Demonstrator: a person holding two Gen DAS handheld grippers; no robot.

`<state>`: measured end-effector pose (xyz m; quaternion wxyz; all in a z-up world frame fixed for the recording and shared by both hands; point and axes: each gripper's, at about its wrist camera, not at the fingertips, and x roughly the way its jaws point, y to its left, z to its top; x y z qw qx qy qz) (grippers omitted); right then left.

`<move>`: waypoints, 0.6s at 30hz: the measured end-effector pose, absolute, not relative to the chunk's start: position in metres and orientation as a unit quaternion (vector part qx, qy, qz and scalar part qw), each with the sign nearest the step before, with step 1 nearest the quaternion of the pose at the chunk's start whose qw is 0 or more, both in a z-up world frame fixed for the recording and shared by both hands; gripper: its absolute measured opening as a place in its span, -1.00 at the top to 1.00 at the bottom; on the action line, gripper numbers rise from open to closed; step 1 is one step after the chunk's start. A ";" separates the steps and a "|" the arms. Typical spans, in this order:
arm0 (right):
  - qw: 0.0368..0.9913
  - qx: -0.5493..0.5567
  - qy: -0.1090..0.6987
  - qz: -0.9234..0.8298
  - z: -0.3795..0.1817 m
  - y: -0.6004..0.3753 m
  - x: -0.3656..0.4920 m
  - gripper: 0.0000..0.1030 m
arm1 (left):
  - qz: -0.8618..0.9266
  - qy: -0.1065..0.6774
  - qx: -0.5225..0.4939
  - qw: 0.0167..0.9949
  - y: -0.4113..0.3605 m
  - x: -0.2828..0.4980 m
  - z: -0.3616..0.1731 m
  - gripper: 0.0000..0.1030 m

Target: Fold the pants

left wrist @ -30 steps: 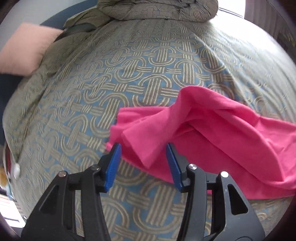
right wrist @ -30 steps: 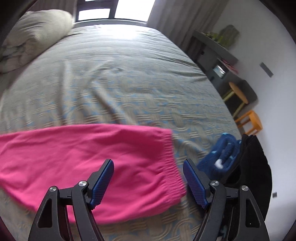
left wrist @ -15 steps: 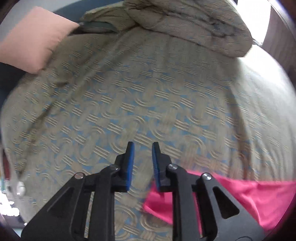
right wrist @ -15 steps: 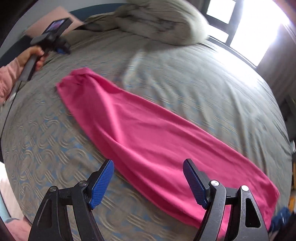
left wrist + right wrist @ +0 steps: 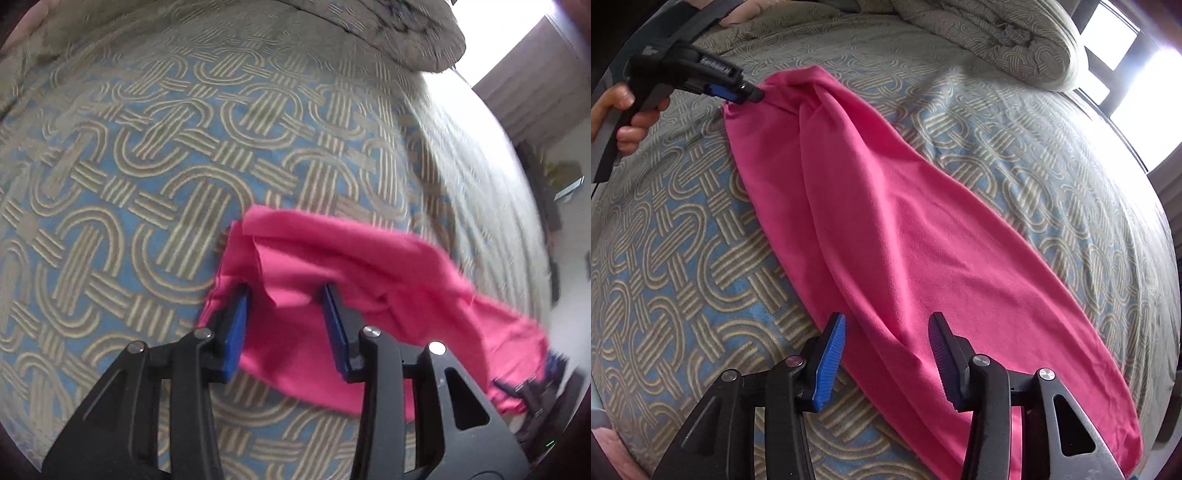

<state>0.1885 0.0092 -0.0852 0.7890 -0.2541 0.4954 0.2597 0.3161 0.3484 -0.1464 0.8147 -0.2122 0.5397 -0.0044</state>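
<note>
One pink pants (image 5: 905, 236) on patterned bedspread (image 5: 683, 258)

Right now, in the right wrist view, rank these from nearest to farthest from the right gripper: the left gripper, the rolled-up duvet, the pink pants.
From the right gripper:
1. Pink pants: nearest, fabric lying between its closing jaws.
2. Left gripper: upper left, at the far end of the pants.
3. Rolled-up duvet: farthest, top of the bed by the window.
</note>
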 end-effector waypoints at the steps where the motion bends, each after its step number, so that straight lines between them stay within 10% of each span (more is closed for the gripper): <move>1: 0.788 -0.256 0.498 0.258 -0.089 0.010 0.191 0.19 | -0.006 0.531 -0.228 0.816 0.351 0.319 -0.145 0.58; 2: 0.787 -0.257 0.499 0.257 -0.093 0.011 0.195 0.37 | -0.010 0.530 -0.234 0.815 0.353 0.322 -0.145 0.88; 5: 0.796 -0.248 0.491 0.253 -0.090 0.013 0.201 0.90 | -0.001 0.523 -0.238 0.819 0.359 0.325 -0.136 0.91; 18: 0.779 -0.203 0.491 0.333 -0.057 -0.007 0.194 0.87 | 0.029 0.531 -0.151 0.833 0.374 0.309 -0.127 0.87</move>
